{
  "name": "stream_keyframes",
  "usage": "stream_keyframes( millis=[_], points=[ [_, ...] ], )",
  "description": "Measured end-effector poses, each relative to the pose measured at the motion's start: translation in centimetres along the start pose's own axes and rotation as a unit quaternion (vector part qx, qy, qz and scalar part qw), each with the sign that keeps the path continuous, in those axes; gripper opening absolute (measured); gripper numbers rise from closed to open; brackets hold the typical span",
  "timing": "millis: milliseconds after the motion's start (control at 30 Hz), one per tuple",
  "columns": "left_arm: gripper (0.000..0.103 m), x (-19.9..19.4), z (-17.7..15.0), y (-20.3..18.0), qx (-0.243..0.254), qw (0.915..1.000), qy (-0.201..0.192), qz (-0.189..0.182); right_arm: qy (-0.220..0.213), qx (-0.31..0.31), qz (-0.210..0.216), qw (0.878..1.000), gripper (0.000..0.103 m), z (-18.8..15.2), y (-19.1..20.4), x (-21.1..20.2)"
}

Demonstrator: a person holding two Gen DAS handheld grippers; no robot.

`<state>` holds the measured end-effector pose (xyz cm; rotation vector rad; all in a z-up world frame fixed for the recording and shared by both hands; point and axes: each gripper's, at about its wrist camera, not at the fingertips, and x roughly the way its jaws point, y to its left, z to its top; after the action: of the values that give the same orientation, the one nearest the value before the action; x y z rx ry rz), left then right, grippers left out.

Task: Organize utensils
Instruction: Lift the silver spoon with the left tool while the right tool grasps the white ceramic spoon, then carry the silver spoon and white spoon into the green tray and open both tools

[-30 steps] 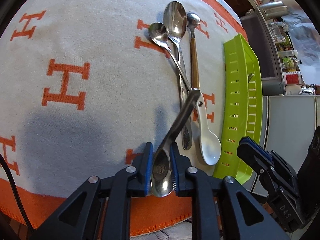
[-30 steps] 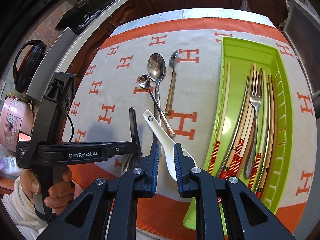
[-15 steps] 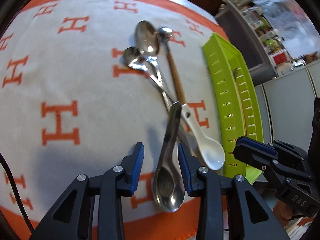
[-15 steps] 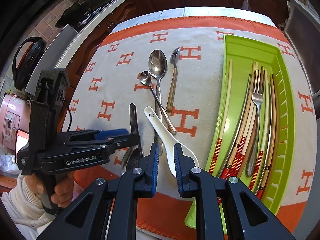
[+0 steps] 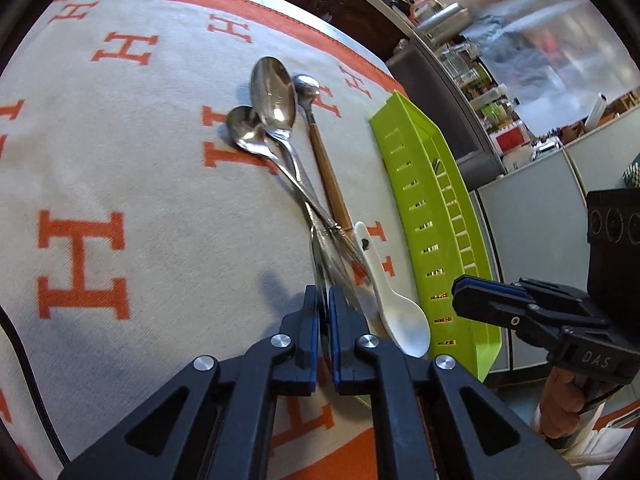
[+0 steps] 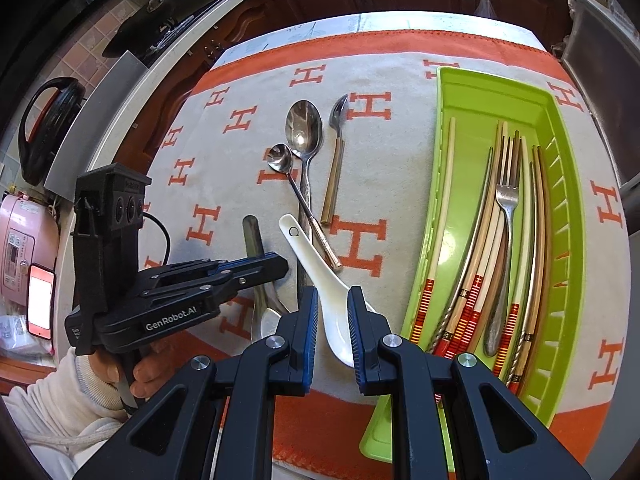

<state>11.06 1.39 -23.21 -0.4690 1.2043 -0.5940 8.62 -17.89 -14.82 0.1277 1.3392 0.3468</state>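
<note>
Several spoons lie on the white-and-orange cloth (image 6: pixel 224 128): a large steel spoon (image 6: pixel 304 128), a small steel spoon (image 6: pixel 280 158), a wooden-handled spoon (image 6: pixel 336 168) and a white ceramic spoon (image 6: pixel 320 276). A steel spoon (image 6: pixel 256 264) lies left of them, partly under my left gripper (image 6: pixel 276 266), whose jaws are nearly closed above its handle (image 5: pixel 320 256) without clearly gripping it. My right gripper (image 6: pixel 332 316) is slightly open over the ceramic spoon's bowl and holds nothing. The green tray (image 6: pixel 460 92) at right holds chopsticks (image 6: pixel 472 264) and a fork (image 6: pixel 506 208).
The tray's slotted wall (image 5: pixel 424 200) stands right of the ceramic spoon (image 5: pixel 388 292). The right gripper (image 5: pixel 480 300) shows at the tray's near end. A pink appliance (image 6: pixel 24 240) and black kettle (image 6: pixel 44 128) sit off the cloth to the left.
My left gripper let go of the steel spoon, which now lies on the cloth, then closed its jaws and moved over its handle. My right gripper opened slightly over the ceramic spoon.
</note>
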Motion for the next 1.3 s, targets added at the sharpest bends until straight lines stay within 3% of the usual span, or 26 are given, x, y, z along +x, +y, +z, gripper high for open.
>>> stream_keyframes(
  millis=[267,367,633,800,933,1133,1300],
  points=[
    [0.002,-3.5,0.0,-0.3,0.004,0.9992,-0.039,-0.008,0.016,-0.043,-0.008,0.999,0.019,0.3,2.3,2.0],
    [0.002,-4.9,-0.1,-0.4,0.005,0.9988,-0.049,-0.009,-0.003,-0.075,-0.036,0.997,0.030,0.3,3.5,2.6],
    [0.003,-7.4,-1.0,1.2,-0.009,0.9983,-0.057,0.000,-0.022,-0.136,-0.117,0.984,0.030,-0.3,5.6,5.5],
    [0.003,-7.5,-1.2,1.9,-0.018,0.9984,-0.054,0.003,-0.056,-0.137,-0.158,0.976,0.014,-0.7,5.6,6.4],
    [0.003,-7.8,-1.3,1.8,-0.015,0.9984,-0.055,0.002,-0.079,-0.122,-0.129,0.981,0.004,-0.6,5.1,5.1],
    [0.003,-8.2,-1.1,0.7,-0.004,0.9981,-0.061,-0.007,-0.082,-0.024,-0.002,0.996,0.004,0.0,2.0,2.2],
    [0.003,-8.2,-0.7,-0.8,0.007,0.9982,-0.058,-0.015,-0.087,0.068,0.082,0.990,0.003,-0.7,-1.5,0.1]
  ],
)
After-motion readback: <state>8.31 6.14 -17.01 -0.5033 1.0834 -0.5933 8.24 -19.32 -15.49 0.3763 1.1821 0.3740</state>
